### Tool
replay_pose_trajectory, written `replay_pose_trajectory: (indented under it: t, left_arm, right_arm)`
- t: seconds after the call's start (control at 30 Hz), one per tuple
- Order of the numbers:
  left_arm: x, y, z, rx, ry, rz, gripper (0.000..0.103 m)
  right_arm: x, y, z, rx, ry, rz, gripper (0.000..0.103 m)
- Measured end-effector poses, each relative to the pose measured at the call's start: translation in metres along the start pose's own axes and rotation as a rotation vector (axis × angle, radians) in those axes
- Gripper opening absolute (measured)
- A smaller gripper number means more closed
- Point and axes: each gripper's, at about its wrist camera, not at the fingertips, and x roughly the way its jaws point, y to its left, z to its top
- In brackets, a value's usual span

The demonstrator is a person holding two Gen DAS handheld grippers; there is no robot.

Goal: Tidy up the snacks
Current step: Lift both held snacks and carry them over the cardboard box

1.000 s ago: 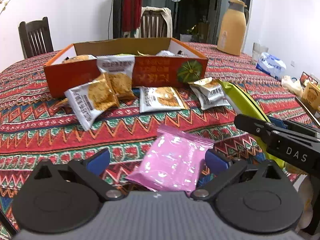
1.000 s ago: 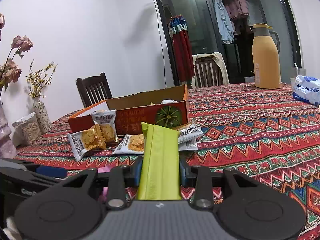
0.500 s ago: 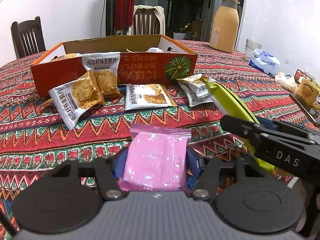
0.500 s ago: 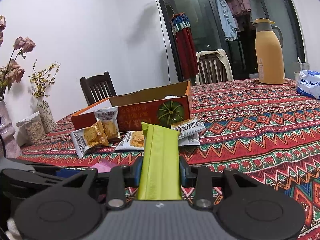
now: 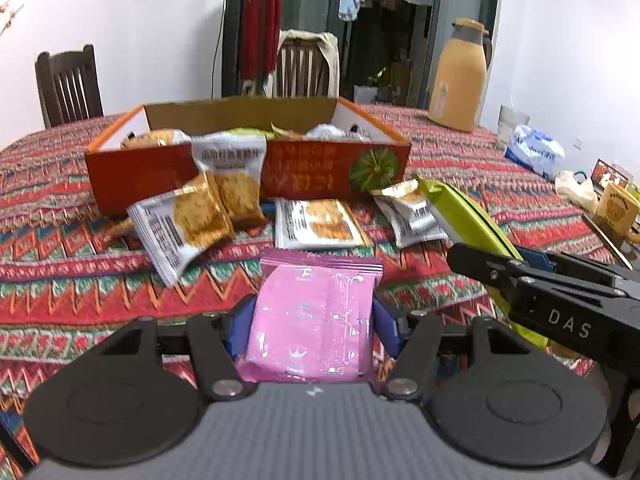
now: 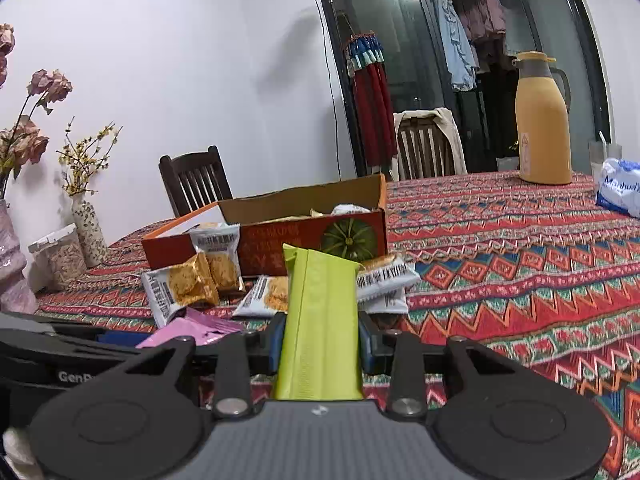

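Left gripper (image 5: 314, 322) now pinching pink packet (image 5: 316, 320) between its fingers, right gripper (image 6: 320, 344) clamping green packet (image 6: 320, 320)

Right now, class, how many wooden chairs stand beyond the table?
2: a dark chair at far left, and a cloth-draped chair behind the orange box. Others may be hidden.

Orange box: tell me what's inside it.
Inside the orange box a few wrapped snacks peek above the front wall; that wall hides anything lower down.
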Motion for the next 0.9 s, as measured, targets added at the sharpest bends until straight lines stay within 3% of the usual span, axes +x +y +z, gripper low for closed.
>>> replay_pose_trajectory:
  t: [0.4,0.9]
  left_arm:
    - [-0.012,0.017,0.038,-0.016,-0.120,0.027,0.063]
    - [-0.021,0.045,0.112,-0.030,-0.301,0.083,0.063]
  right_arm:
    - [0.007,0.010,0.034,-0.033,-0.067,-0.034,0.035]
    - [0.036,0.029,0.107,-0.059,-0.185,-0.046,0.035]
